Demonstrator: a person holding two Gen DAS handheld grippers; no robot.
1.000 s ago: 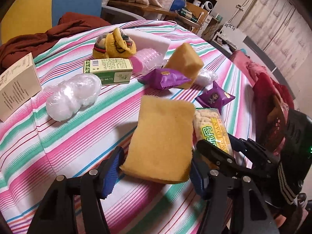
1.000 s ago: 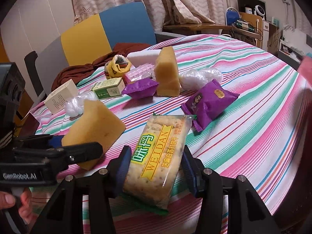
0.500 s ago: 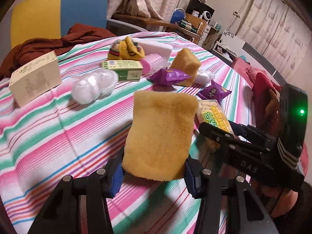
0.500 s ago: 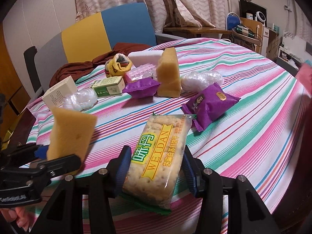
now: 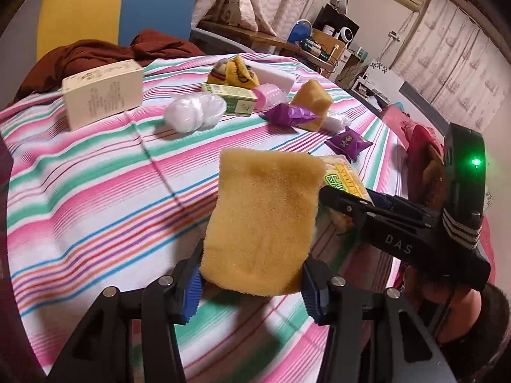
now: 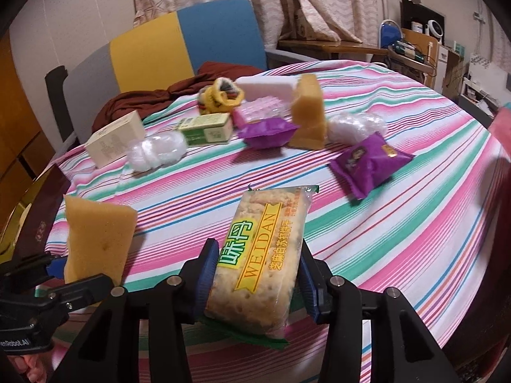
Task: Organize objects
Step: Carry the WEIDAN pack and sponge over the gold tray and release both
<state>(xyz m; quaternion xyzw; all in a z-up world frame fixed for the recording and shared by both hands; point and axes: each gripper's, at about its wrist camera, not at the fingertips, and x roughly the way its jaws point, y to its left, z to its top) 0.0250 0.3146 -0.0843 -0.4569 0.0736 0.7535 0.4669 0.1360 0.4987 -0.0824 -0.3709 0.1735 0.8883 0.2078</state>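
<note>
A flat yellow sponge [image 5: 265,220] hangs clear of the striped tablecloth [image 5: 95,191], with my left gripper [image 5: 252,281] shut on its lower end. The same sponge [image 6: 95,239] shows at the lower left of the right wrist view, tilted up. A cracker packet [image 6: 262,255] with a yellow and green label lies on the cloth between the blue pads of my right gripper [image 6: 258,281]. Those jaws are closing and both pads touch the packet's sides. In the left wrist view my right gripper [image 5: 361,201] sits just right of the sponge, over the packet [image 5: 345,175].
Further back stand a second sponge [image 6: 308,118] on end, two purple packets [image 6: 367,162] [image 6: 268,134], a green box [image 6: 207,131], a cream box [image 6: 115,137], white plastic wads [image 6: 156,153], a pink blister pack [image 6: 258,110] and a white block [image 6: 265,84]. A chair with brown cloth [image 6: 134,102] stands behind the table.
My left gripper has shut on the flat sponge, lifted it off the cloth and carried it left, away from the packet. My right gripper's pads have drawn tighter on the packet.
</note>
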